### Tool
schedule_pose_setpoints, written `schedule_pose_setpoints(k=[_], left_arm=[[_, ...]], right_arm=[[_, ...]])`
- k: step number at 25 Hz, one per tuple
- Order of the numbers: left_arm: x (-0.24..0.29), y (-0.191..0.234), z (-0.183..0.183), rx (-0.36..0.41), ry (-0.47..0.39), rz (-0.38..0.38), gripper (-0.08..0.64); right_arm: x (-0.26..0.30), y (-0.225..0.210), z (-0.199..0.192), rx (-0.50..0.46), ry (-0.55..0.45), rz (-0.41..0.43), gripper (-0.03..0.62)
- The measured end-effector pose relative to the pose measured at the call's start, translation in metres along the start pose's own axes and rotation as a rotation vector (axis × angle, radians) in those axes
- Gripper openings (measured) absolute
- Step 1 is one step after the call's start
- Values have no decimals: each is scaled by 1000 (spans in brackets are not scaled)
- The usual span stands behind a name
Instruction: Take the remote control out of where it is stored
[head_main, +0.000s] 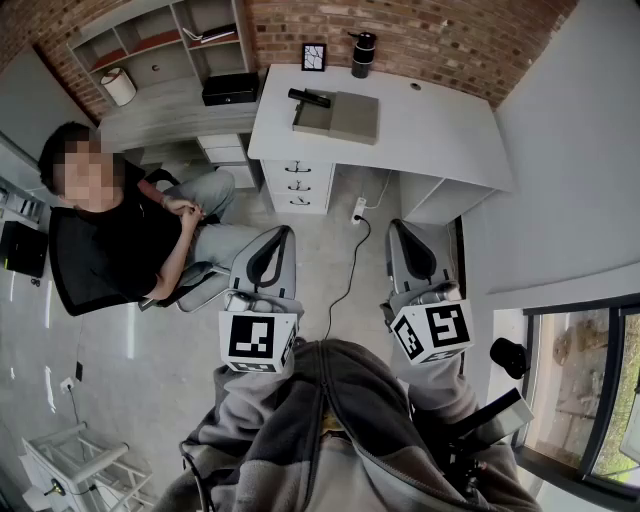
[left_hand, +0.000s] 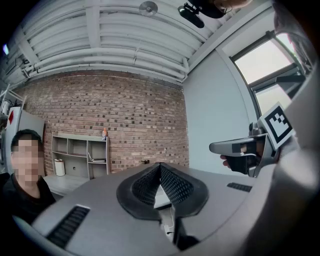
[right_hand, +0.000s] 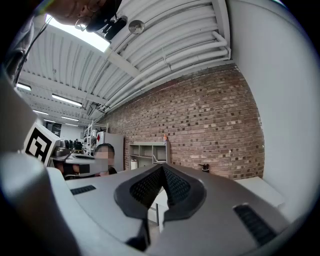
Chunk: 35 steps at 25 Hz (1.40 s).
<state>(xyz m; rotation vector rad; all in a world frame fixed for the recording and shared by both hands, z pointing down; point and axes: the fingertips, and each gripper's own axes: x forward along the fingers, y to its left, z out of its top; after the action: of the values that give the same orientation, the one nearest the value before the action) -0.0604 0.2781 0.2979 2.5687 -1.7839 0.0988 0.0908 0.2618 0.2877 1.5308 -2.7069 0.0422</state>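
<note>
Grey floor (head_main: 335, 235) separates left tongs (head_main: 278, 240) and right tongs (head_main: 403, 235) from white desk (head_main: 440, 130).

The far red brick wall (head_main: 450, 30) looked rough and matt; the white rectangular desk top (head_main: 440, 130) looked smooth and matt; the grey plastic left gripper (left_hand: 160, 166) had ribbed black pads (left_hand: 176, 187)
</note>
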Motion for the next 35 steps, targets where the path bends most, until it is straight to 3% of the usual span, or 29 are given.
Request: schedule_pose_setpoints(k=[14,28,35], left_arm=[[1,13,-25,-36,53,-10,6],[-15,53,-72,-75,141,-31,6],[-3,53,-75,-125,146,-87,6]], right_arm=[[7,6,-28,42,79,-14,2],[1,20,-68,79,187,-101,2],[4,22,-74,80,203,-108,2]])
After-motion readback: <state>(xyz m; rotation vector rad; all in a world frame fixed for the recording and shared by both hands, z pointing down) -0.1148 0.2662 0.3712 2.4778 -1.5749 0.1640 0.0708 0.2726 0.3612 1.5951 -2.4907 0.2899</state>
